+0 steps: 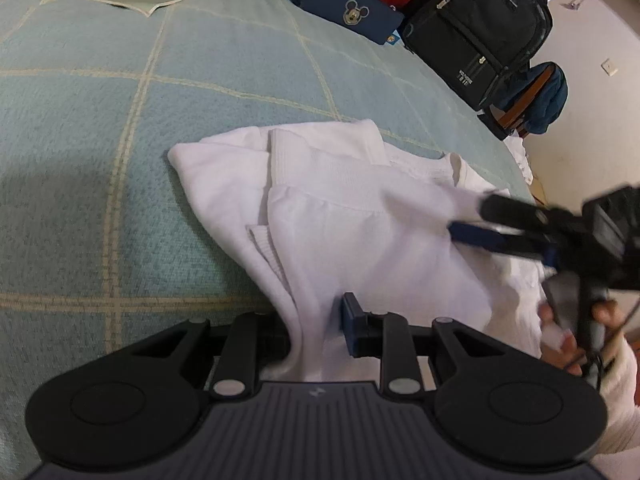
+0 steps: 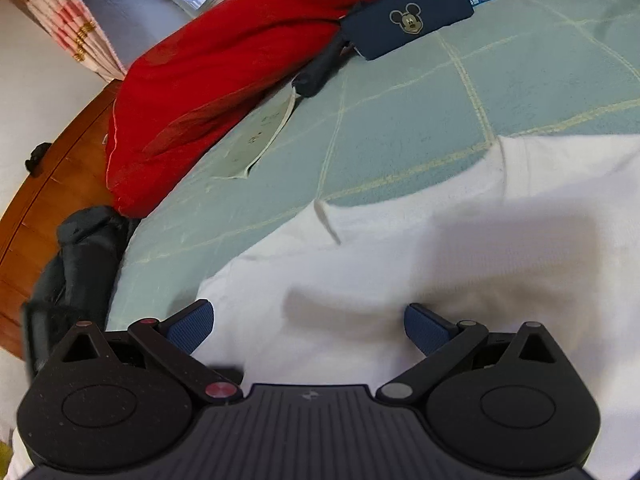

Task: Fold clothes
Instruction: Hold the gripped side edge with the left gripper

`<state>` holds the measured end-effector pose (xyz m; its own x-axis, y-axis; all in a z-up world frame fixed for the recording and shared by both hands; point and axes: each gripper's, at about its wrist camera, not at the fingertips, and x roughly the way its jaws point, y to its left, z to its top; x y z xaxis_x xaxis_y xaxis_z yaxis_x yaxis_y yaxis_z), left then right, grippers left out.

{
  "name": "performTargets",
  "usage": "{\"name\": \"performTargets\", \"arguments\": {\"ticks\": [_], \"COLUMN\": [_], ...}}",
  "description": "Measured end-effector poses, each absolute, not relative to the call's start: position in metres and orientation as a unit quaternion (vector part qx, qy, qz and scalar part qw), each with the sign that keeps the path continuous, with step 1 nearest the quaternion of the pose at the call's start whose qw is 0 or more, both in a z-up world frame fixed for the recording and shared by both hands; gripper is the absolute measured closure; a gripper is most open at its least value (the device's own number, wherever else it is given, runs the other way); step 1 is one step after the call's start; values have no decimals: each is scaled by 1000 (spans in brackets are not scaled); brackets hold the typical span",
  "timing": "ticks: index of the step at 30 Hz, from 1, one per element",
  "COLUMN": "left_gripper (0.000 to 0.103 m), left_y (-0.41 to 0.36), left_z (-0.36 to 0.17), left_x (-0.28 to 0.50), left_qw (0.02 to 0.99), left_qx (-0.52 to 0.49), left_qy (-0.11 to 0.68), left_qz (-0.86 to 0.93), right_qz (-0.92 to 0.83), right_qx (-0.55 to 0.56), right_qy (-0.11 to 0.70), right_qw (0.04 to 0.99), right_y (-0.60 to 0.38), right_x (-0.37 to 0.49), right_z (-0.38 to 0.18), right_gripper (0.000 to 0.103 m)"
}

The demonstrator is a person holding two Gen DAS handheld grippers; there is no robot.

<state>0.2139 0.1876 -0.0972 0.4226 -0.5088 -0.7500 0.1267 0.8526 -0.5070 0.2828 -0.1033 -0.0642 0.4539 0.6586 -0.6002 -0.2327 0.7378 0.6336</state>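
- On the bed [image 1: 100, 128], over a pale green checked cover, lies the white garment [image 1: 344, 216], partly folded: ribbed edges and one folded-back flap show at its far side in the left wrist view.
- Left hand-held gripper [image 1: 320, 328] pinches a fold of the white garment at its near edge; the cloth rises in a ridge between the fingers, and one blue pad [image 1: 351, 322] presses against it.
- Right hand-held gripper [image 2: 308, 324] stands spread wide, its two blue pads well apart, with nothing between them but the flat cloth below. It hangs over the garment and I cannot tell whether it touches.
- From the left wrist view the right hand-held gripper reaches in from the right side, blurred, its fingers pointing across the garment toward the left; a hand [image 1: 568, 340] grips its handle.
- The relation that matters: the garment's long axis runs roughly from the left gripper's pinch away toward the far right, and the right gripper sits over that right-hand part, so it is the nearer one to the free end.
- My judgement: the next move calls for the right gripper to close on an edge there, opposite the left pinch, so both can lift and fold together.
- Risk, as I judge it: closing on the flat middle would bunch several layers.
- A black backpack [image 1: 476, 28], a navy pouch [image 1: 348, 8] and a red quilt [image 2: 224, 52] lie well apart from the garment.
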Motion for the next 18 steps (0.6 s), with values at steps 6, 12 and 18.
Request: {"name": "performTargets", "arguments": {"ticks": [6,12,18], "left_gripper": [77,77,77], "left_y": [187,184,179], "left_z": [-97,-98,-96], "left_x": [213,211,210], "left_qw": [825,829,833], "left_qx": [-184,-184,-176], "left_qy": [499,493,493], "left_qz": [-193,-190,-178], "right_qz": [259,254,257], "right_qx": [222,205,217], "right_qy": [437,425,451], "right_qw": [832,844,827], "right_y": [-92,-95,-91], "right_x": [303,267,218], "right_z": [-66,-39,-43], "right_gripper": [0,0,0]}}
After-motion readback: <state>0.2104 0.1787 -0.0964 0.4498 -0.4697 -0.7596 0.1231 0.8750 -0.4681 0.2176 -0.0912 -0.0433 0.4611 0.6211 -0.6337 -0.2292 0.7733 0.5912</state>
